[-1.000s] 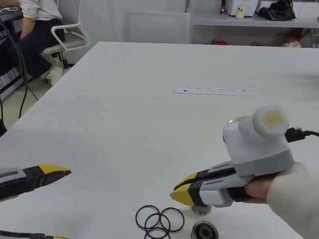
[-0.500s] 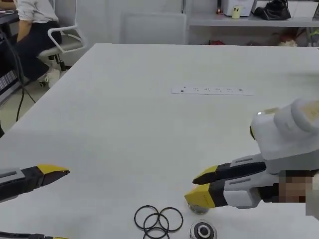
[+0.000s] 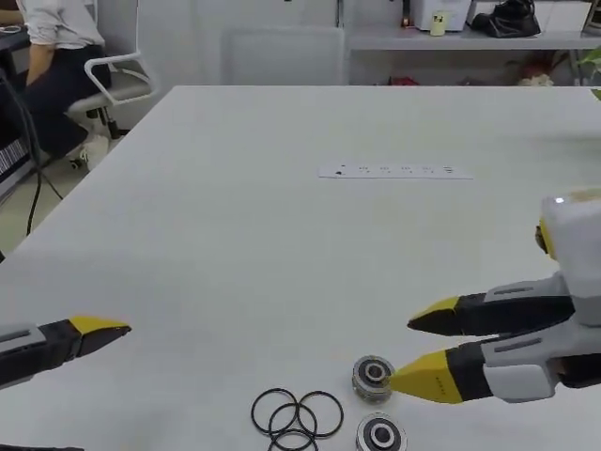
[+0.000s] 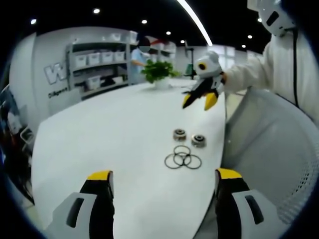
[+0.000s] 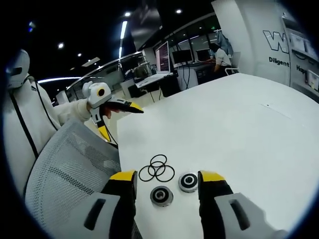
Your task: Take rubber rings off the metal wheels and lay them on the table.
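The right gripper (image 3: 401, 350) is drawn back rightward with jaws spread and empty, so the metal wheel (image 3: 373, 373) is left uncovered on the table (image 3: 235, 216) beside the second wheel (image 3: 380, 435) and the loose rubber rings (image 3: 296, 415); the left gripper (image 4: 164, 175) is held well apart, jaws spread, and that wheel is judged released.

Far ahead of my right gripper (image 5: 167, 175), up and to its right, a white wall (image 5: 249, 35) carries a big outlined "W" (image 5: 274, 40). Beneath that I read "Diligent" (image 5: 280, 60), and further right a cut-off word starting "Hap" (image 5: 312, 79). Ahead of my left gripper (image 4: 164, 174), up to its left, the wall lettering (image 4: 56, 74) reads as a large "W" over a line starting "Dilig". The marks on the power strip (image 3: 394, 171) on the tabletop are too small to read.
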Available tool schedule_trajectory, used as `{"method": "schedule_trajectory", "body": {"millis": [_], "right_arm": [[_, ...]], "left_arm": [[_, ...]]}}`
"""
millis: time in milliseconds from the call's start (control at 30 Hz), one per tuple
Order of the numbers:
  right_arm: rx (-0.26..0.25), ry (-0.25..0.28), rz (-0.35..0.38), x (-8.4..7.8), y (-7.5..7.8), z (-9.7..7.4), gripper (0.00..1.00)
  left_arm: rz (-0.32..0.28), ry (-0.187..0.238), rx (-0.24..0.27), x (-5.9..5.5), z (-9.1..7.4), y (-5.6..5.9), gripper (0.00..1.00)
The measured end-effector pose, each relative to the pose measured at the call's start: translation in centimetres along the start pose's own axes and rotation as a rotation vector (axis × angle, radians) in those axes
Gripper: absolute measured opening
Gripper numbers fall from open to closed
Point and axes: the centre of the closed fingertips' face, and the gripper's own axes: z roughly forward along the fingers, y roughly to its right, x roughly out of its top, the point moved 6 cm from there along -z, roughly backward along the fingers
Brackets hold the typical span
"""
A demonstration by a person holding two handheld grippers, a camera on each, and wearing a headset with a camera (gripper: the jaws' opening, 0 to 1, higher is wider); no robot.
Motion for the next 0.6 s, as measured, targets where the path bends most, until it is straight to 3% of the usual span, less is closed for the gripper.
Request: {"method": "schedule_trajectory", "body": {"millis": [600], "right_arm": [[-0.083,0.051,-0.026,-2.0,1.1,-3.7,0.61]], "left_arm": [[-0.016,0.014,0.018,-0.2,-0.2,0.1,0.86]]}}
